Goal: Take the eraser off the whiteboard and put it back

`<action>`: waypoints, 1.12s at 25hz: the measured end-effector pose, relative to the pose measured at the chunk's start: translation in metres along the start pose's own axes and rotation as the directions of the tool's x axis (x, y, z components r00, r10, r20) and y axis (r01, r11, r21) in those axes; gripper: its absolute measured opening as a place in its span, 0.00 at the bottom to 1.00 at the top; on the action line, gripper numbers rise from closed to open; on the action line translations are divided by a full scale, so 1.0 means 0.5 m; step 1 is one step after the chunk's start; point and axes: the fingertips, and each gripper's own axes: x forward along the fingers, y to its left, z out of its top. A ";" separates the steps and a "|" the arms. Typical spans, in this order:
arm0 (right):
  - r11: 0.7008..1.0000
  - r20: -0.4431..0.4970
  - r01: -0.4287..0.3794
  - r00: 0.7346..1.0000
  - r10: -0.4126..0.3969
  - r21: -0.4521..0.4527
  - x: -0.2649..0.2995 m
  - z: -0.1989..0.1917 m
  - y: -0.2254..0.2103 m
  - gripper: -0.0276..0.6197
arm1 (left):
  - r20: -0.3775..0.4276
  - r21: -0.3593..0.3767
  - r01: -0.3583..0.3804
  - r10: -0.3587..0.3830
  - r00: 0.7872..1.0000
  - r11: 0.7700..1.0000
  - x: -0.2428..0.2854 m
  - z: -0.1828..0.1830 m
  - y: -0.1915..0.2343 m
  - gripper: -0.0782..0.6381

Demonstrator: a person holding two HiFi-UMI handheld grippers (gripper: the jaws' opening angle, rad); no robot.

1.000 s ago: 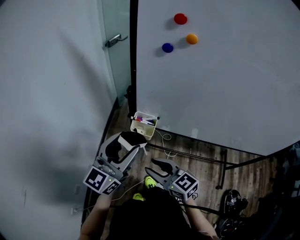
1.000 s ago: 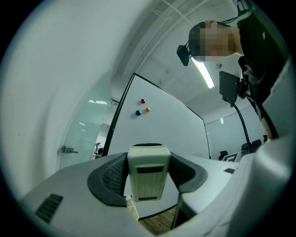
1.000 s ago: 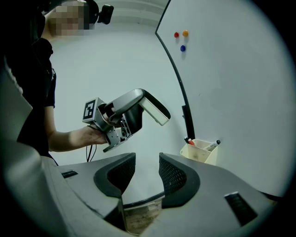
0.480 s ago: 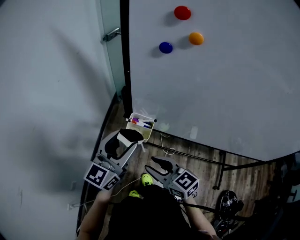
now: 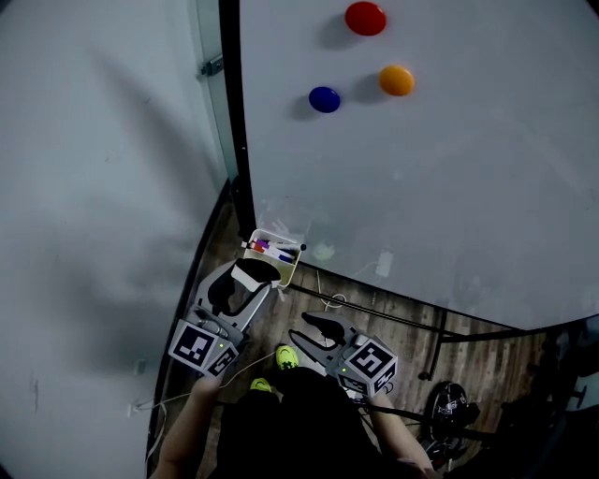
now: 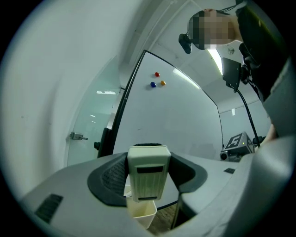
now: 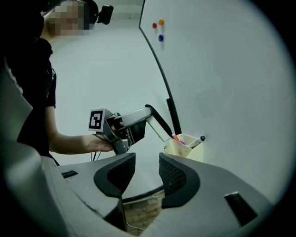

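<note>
One whiteboard (image 5: 449, 187) is logged as the landmark. Two grippers are held low, before its lower left corner. The left gripper (image 5: 245, 283) is clamped on the single eraser (image 6: 148, 171), which is therefore off the board and carried upright between the pads (probably so that one face can be pressed flat onto the board again). The right gripper (image 7: 141, 173) is kept empty, jaws apart, apparently as a spare. One cream marker cup (image 5: 285, 267) is fixed at the board's lower left corner, pens (image 5: 271, 245) uncounted. Three magnets are stuck near the board's top: red (image 5: 365, 17), orange (image 5: 396, 79), blue (image 5: 325, 98).
</note>
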 end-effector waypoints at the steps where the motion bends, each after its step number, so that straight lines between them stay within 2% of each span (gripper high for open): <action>1: 1.000 -0.005 -0.001 1.000 0.001 0.004 -0.001 -0.001 -0.005 0.28 | -0.006 -0.001 -0.003 0.003 1.000 1.000 0.005 -0.007 0.003 0.51; 13: 1.000 -0.037 -0.020 0.999 0.020 -0.003 -0.001 0.002 -0.056 0.28 | -0.084 0.015 -0.046 0.048 0.995 0.999 0.048 -0.099 0.028 0.51; 28: 0.999 -0.055 -0.031 0.998 0.031 -0.006 -0.010 0.004 -0.106 0.28 | -0.183 0.068 -0.085 0.097 0.978 0.994 0.078 -0.206 0.043 0.51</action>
